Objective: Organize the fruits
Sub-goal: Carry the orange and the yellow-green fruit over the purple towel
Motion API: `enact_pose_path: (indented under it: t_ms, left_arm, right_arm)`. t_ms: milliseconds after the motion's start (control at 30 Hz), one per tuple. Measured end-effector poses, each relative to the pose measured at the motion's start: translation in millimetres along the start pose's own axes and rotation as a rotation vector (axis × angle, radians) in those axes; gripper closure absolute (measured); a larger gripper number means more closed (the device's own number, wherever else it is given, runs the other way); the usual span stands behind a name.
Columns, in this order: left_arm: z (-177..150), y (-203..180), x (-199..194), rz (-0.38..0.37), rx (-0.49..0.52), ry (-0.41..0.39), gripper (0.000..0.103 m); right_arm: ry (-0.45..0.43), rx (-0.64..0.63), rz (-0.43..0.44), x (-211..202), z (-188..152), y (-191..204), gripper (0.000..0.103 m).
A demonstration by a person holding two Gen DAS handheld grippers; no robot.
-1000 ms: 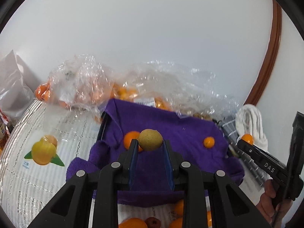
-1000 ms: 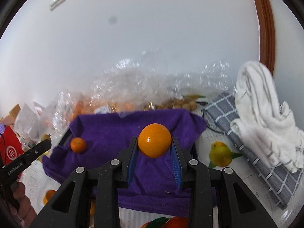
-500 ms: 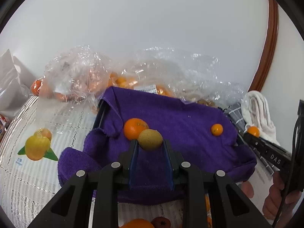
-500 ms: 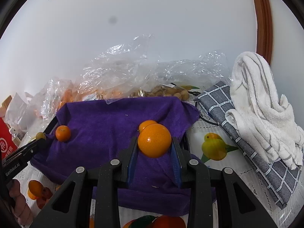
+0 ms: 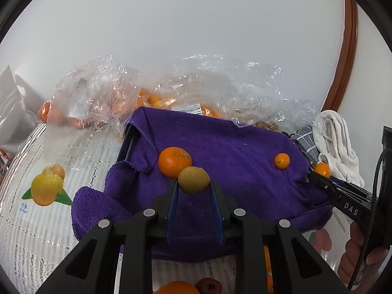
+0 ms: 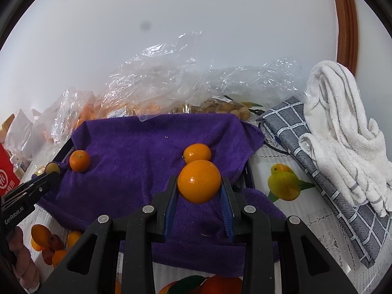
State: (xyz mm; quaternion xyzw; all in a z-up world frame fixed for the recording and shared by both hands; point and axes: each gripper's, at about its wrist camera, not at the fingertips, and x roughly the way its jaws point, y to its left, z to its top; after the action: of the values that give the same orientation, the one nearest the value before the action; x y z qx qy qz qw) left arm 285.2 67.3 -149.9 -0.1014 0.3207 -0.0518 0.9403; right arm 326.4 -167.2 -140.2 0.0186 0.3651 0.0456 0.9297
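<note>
A purple cloth (image 5: 232, 144) (image 6: 137, 147) covers a dark tray. On it lie a tangerine (image 5: 174, 162) (image 6: 79, 161) at the left and a small orange (image 5: 281, 161) (image 6: 197, 152) at the right. My left gripper (image 5: 193, 183) is shut on a small yellow-green round fruit (image 5: 193, 178), just above the cloth and in front of the tangerine. My right gripper (image 6: 199, 183) is shut on a round orange (image 6: 199, 180), low over the cloth's right part, in front of the small orange. Each gripper also shows at the edge of the other view, the left gripper (image 6: 50, 171) and the right gripper (image 5: 321, 174).
Clear plastic bags (image 5: 103, 98) (image 6: 159, 78) with oranges and small brown fruit lie behind the tray against the wall. A white towel (image 6: 343, 122) on a grey checked cloth (image 6: 318, 156) lies to the right. The tablecloth (image 5: 36, 220) has printed fruit. A red box (image 6: 6, 171) stands far left.
Both grippers have sunk toward the purple cloth with their fruits still gripped. The small orange has come into the right wrist view behind the held orange.
</note>
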Motion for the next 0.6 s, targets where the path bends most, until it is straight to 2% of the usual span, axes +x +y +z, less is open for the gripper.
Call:
enact_pose_path:
  t_ms: [367,600]
  left_arm:
    - [-2.9,3.9,12.8,0.042,-0.008,0.072,0.078]
    - [-3.4,3.2,13.3,0.047,-0.004,0.075,0.078]
  right_arm:
    - [0.037,-0.010,0.002,7.3,-2.3,1.0,0.070]
    - [0.069,-0.025,-0.001,15.6,-5.4,4.6,0.070]
